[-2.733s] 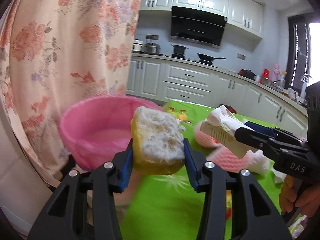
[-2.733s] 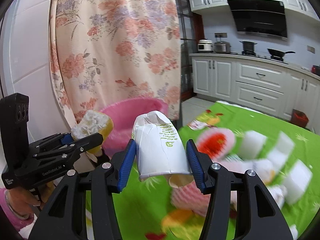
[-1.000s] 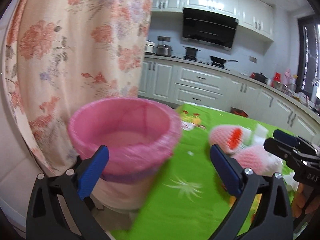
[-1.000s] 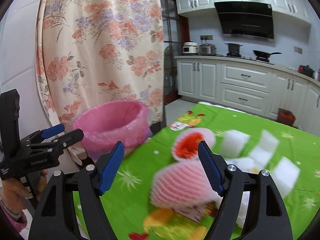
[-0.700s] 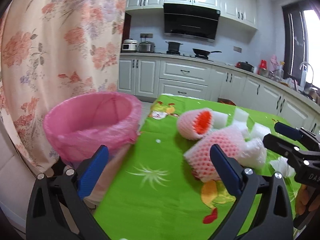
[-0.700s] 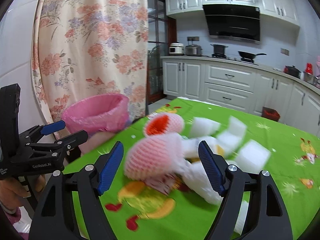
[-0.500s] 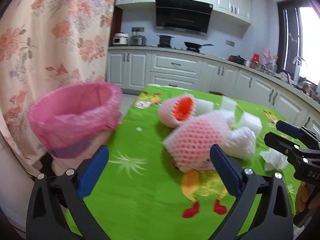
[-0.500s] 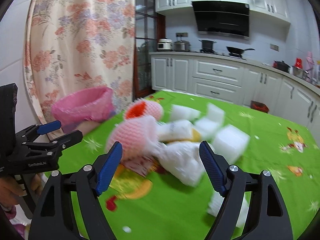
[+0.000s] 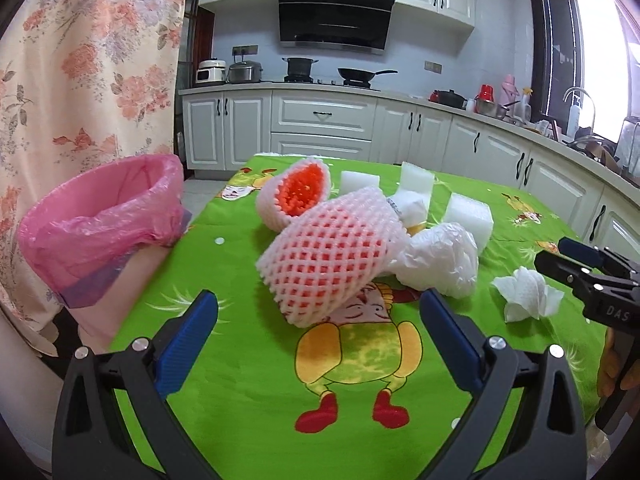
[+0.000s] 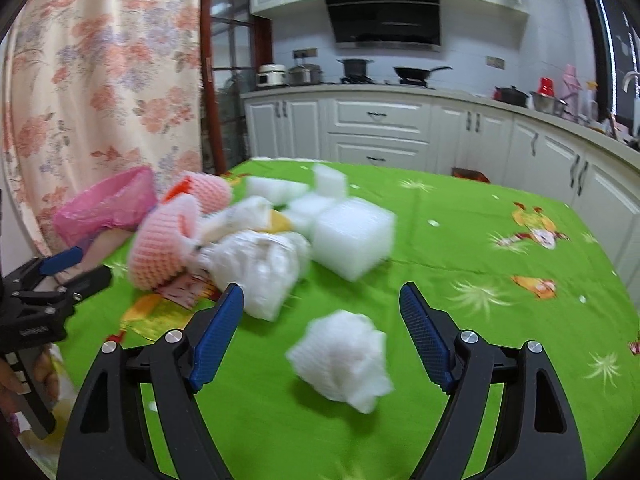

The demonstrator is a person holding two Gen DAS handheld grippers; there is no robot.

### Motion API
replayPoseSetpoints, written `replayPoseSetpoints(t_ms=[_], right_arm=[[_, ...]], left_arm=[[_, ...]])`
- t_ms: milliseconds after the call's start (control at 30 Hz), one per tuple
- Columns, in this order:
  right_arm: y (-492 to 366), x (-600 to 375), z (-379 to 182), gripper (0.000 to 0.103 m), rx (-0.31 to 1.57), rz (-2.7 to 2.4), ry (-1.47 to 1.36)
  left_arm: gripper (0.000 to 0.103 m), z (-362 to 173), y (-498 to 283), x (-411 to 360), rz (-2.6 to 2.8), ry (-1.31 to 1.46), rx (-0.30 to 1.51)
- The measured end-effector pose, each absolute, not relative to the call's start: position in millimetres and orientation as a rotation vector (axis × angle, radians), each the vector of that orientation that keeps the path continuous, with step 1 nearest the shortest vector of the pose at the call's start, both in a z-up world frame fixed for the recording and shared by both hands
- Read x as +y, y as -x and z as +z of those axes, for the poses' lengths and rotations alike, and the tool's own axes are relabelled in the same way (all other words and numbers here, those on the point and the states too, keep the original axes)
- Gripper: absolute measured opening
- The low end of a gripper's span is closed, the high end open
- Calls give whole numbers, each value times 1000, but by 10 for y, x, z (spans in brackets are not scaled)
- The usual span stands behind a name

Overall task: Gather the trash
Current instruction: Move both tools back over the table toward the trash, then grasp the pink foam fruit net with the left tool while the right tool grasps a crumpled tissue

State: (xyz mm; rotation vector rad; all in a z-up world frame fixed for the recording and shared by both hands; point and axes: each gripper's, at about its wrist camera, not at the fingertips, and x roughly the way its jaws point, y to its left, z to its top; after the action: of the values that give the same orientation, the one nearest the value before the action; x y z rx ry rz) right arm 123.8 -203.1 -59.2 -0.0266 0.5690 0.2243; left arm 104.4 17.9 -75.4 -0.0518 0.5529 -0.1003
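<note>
1. Over the green tablecloth (image 9: 248,368), the left gripper (image 9: 318,330) is held low and level, its jaws spread wide with nothing in them.
2. Just past its tips lies a pink foam net (image 9: 334,258), with a second one (image 9: 294,196) behind.
3. To the left stands the bin with the pink bag (image 9: 100,220).
4. On the right side, the right gripper (image 10: 322,334) is also wide apart and empty, pointing down at a crumpled white tissue (image 10: 342,358).
5. White foam blocks (image 10: 352,236) and a white plastic bag (image 10: 260,268) lie close by.
</note>
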Motion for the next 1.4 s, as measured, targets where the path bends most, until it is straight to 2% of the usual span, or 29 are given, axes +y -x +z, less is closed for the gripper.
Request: replayPoseSetpoints(t_ms=[600, 700, 767, 833, 967, 1000, 1100, 1167, 1233, 1400], right_arm=[[-1477, -2064, -979, 74, 750, 170, 57], [-1475, -2039, -999, 62, 756, 181, 62], [-1470, -2040, -1005, 48, 758, 185, 60], [-1471, -2041, -1010, 38, 764, 190, 54], [-1439, -2042, -975, 32, 736, 202, 51], [-1427, -2029, -959, 31, 728, 204, 56], [-1417, -2025, -930, 31, 714, 208, 59], [-1406, -2021, -922, 31, 710, 211, 57], [-1410, -2028, -918, 31, 709, 216, 57], [-1391, -2019, -904, 31, 699, 223, 55]], left_arm=[[98, -856, -1457, 187, -83, 30, 589], [98, -859, -1562, 209, -86, 27, 603], [98, -849, -1637, 213, -95, 28, 612], [98, -842, -1707, 196, -110, 26, 622], [97, -872, -1829, 96, -144, 7, 643], [93, -887, -1842, 68, -155, 7, 648], [69, -937, -1859, -21, -203, 11, 671], [62, -954, -1834, -67, -216, -4, 669], [51, -957, -1802, -97, -226, -16, 663], [41, -941, -1657, -46, -234, 22, 645]])
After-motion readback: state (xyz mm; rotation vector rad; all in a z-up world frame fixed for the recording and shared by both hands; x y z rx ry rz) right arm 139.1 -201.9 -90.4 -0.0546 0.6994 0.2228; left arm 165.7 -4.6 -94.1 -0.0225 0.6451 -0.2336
